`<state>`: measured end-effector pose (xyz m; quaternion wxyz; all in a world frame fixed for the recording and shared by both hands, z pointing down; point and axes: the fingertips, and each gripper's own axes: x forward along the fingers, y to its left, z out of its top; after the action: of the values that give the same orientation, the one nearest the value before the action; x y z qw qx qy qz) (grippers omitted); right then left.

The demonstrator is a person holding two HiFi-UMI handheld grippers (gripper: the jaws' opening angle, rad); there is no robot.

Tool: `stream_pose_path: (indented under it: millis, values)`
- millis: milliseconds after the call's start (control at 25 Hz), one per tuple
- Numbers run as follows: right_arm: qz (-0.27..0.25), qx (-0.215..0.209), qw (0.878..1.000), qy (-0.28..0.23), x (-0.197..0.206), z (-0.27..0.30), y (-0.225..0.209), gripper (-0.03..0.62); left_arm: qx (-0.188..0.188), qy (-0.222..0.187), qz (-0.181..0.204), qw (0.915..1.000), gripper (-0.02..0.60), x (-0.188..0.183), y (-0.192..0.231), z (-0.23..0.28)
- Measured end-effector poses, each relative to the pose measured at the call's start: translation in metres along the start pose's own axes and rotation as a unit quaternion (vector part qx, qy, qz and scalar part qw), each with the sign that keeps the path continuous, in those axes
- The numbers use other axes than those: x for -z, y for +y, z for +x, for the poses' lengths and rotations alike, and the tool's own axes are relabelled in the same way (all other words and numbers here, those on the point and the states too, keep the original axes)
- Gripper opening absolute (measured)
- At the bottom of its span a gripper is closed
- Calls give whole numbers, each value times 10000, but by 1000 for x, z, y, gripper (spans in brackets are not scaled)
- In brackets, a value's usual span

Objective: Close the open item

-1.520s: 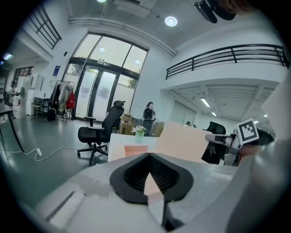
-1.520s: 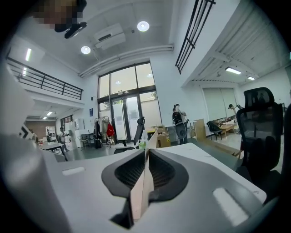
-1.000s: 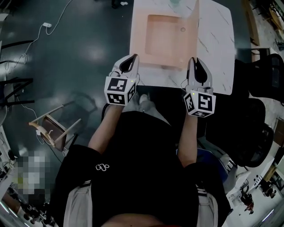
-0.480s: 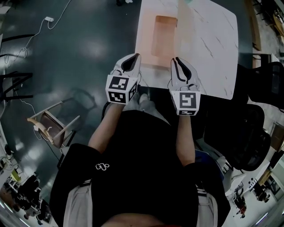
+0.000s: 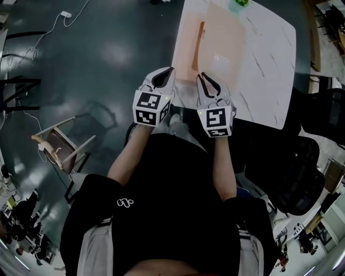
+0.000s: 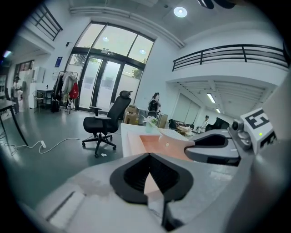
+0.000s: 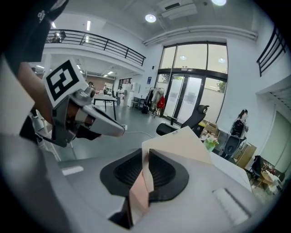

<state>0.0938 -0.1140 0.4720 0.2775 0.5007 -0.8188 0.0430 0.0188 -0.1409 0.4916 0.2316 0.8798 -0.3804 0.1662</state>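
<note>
Judging from the head view, we put the closing well along but not finished: the lid (image 5: 223, 48) of the pink box (image 5: 187, 51) leans low over the base, and only a narrow dark wedge of the inside shows along the lid's 9 o'clock edge. The box lies on the marble desk (image 5: 269, 70), at 12 o'clock from the person's body, with a small green item (image 5: 240, 2) beyond it at the desk's far end. The right tongs (image 5: 205, 78) are nearly together on the lid's near edge. In the right gripper view the thin panel runs between the jaws, which have just eased a touch wider with it there. The left tongs (image 5: 168, 71), at 9 o'clock of the right ones, also stand almost closed, and we read the pink sliver between their jaws as the box's near rim, pinched to steady it. What is left, we judge, is lowering the lid the last way until it lies flat, then letting go. We find no brand or legible words, only square black-and-white markers on each cube (image 5: 152, 108) and a small white emblem (image 5: 124, 203) on the black shirt (image 5: 161, 226).
</note>
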Motion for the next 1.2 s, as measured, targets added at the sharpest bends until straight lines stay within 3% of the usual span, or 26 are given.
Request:
stream_pose_path:
  millis: [360,720,1200]
  values:
    - [-385,-699,9959,423,18,34,27,49,2,101,-109,9999,-2,5,13,7]
    - [-691,-1509,9821,894,42,58,49,58,85,188,-205,9996,-2,10,18,16]
    - [-880,-1896,9709,1164,57,71,62,66,110,278,-316,9991,-2,16,26,24]
